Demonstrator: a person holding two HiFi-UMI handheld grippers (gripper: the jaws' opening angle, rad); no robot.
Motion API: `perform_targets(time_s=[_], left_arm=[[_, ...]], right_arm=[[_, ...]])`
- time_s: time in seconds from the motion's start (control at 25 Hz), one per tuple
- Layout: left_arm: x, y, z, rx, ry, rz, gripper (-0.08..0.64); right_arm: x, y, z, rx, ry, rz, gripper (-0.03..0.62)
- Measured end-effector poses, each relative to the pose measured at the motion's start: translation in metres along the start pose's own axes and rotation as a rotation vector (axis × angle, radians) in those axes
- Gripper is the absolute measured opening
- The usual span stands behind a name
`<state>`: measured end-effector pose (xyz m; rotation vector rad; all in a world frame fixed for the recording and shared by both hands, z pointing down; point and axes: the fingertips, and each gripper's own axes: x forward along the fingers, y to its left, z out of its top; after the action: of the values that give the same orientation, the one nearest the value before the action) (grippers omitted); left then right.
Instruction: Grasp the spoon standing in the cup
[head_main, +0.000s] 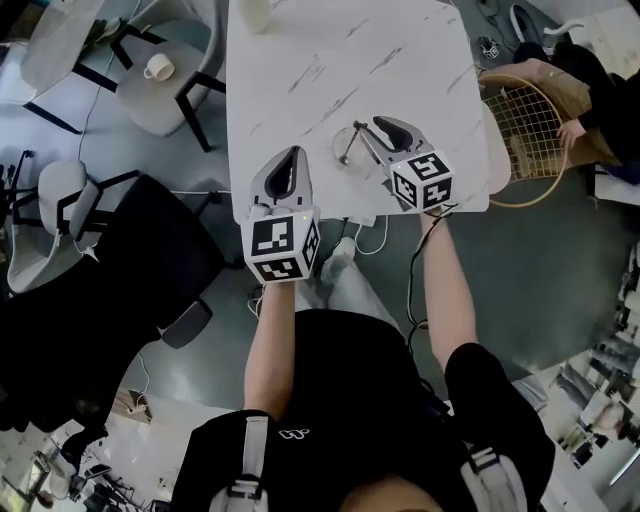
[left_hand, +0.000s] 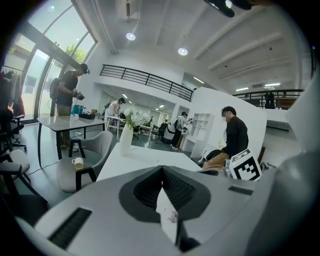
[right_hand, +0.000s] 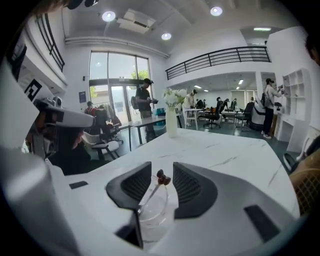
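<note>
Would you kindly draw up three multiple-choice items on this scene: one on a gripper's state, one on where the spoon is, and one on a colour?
1. The jaws of the left gripper are:
A. wide apart. B. together, with nothing between them. C. clamped on a cloth.

2. The top of the spoon standing in the cup is:
A. between the jaws of the left gripper. B. sunk below the cup's rim. C. between the jaws of the right gripper.

3. The cup is:
A. red. B. black. C. clear.

Answers:
1 B: the left gripper view shows its jaws meeting.
2 C: the right gripper view shows the spoon's top in the gap between its open jaws.
3 C: the table shows through the cup.
</note>
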<state>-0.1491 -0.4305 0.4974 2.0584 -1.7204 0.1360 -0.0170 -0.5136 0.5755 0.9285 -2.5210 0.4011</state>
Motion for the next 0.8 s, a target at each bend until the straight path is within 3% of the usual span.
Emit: perform_targets(time_s=[0.32,0.8], left_arm=[[-0.006,0.028,0.0,-0.022,0.0,0.061,0.015],[-0.005,0.026,0.002,-0.018,-0.003,0.053,0.015]], right_arm=[[0.028,-0.003,-0.034,-0.039,0.117,0.066,0.15],[0.028,0.007,-0.023,-0.086,0.07,0.04,0.064]])
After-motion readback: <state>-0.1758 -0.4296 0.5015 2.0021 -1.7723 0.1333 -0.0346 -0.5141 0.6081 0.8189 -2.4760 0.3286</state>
